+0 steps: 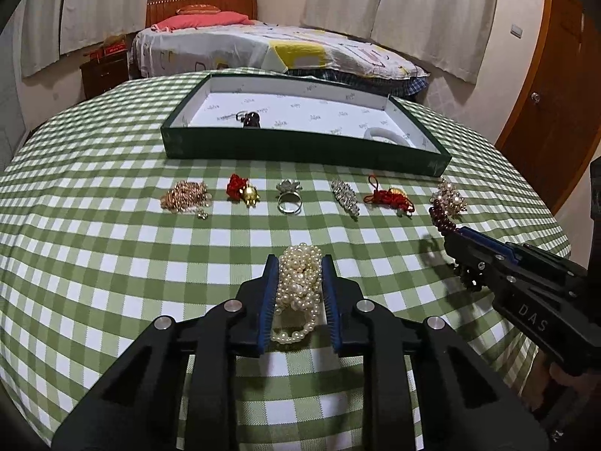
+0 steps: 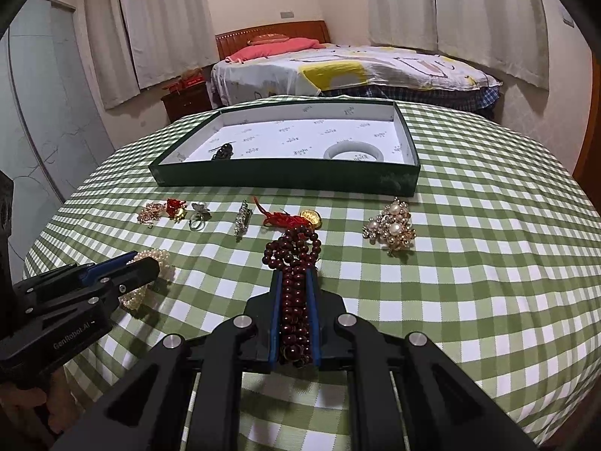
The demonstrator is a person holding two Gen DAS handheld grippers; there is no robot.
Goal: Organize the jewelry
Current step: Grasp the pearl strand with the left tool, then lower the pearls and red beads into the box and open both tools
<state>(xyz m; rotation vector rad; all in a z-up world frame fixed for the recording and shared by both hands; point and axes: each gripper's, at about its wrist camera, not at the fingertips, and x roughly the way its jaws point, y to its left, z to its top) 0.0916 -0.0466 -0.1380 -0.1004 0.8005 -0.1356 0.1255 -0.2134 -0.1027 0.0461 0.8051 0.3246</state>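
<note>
A: How will the pearls (image 1: 298, 293) handle?

B: Light and limp, I'd judge: loose strands in a heap, smooth beads that can slip. The left gripper (image 1: 299, 300) has its fingers (image 1: 269, 308) pressed in on the heap from both sides, on the desk (image 1: 112, 263). Taking the thick middle of the bunch looks best, or loops will dangle.

A: And the other hand?

B: The right gripper (image 2: 294, 319) is clamped tight on the dark beads (image 2: 295, 293). Most of that string lies between its fingers, with a loop spilling past the tips. It is heavier than the pearls, probably, but just as floppy.

A: What lies ahead of the fingers?

B: A row of small pieces: a ring (image 1: 288, 197), a red tassel (image 2: 280, 218) just beyond the dark loop, a pearl brooch (image 2: 392, 227) off to the right. The tray (image 1: 300, 146) sits beyond them, its near wall to be cleared. Hanging loops could snag the row.
</note>
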